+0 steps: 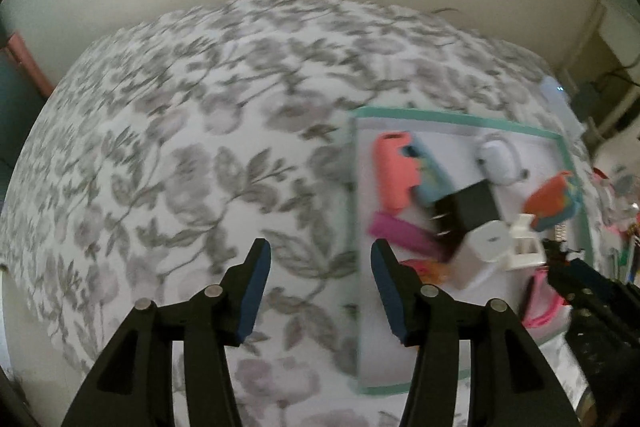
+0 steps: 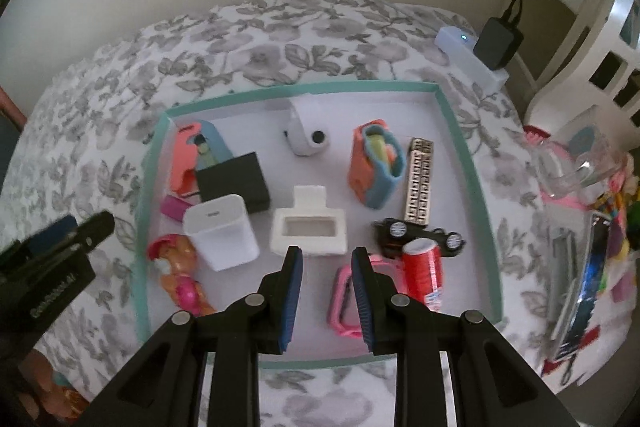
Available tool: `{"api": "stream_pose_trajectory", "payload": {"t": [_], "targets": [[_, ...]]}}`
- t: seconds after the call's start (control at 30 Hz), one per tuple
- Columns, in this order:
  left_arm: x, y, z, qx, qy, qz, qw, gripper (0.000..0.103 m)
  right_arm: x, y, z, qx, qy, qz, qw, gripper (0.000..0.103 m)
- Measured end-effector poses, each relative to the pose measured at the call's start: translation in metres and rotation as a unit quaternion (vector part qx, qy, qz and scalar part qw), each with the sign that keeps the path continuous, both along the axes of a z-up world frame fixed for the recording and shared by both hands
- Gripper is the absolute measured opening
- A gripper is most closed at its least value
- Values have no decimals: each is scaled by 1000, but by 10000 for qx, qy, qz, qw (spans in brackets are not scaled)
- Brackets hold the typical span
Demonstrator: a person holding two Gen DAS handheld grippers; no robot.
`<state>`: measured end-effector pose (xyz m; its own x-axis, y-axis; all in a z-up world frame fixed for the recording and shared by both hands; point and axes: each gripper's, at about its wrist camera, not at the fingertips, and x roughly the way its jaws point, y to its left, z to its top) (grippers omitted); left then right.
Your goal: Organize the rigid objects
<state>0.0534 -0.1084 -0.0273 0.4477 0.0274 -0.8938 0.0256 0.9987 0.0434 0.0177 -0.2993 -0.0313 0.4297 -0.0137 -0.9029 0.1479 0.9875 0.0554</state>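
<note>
Teal-rimmed shallow tray (image 1: 452,117) lies on a grey floral bedspread (image 1: 180,147) in the left wrist view, right of centre and blurred. Left gripper (image 1: 320,291) hangs over the bedspread at the tray's left edge, jaws apart, nothing between the blue pads. Inside the tray: a coral phone case (image 1: 390,171), a black block (image 1: 470,207), a white charger cube (image 1: 486,239). Right gripper (image 1: 560,259) shows at the tray's right side, its jaw state not readable there. Right wrist view: right gripper (image 2: 326,291) sits over the tray's (image 2: 152,163) near half, jaws narrow with a small gap, pads pressing on nothing. Just ahead of the tips stands a white open-topped holder (image 2: 308,227); beside the right finger lie a pink frame (image 2: 344,307) and a red can (image 2: 424,267). A black toy car (image 2: 420,235), a small doll (image 2: 180,275) and the charger cube (image 2: 220,231) also rest in the tray. Left gripper (image 2: 60,239) appears at the left margin, outside the tray.
</note>
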Motion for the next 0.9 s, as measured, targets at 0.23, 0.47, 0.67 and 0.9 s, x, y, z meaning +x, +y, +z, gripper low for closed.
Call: {"api": "stream_pose_trajectory", "payload": {"t": [0.23,0.47,0.67,0.9], "targets": [[1,26,-23,199,313,284,9989,66,-2,13,-6,165,-80,-16,9998,41],[-9,43,-28,-5,342,470,9983,82,-8,15,-10,145,-92,-140,9998,70],[-14,58,-30,-210,413,712,9964,83,-15,15,-18,196,-6,-170,9997,76],[-19,69,-32,-269,453,838,9951,97,-22,25,-18,-58,-122,-10,9999,101]]}}
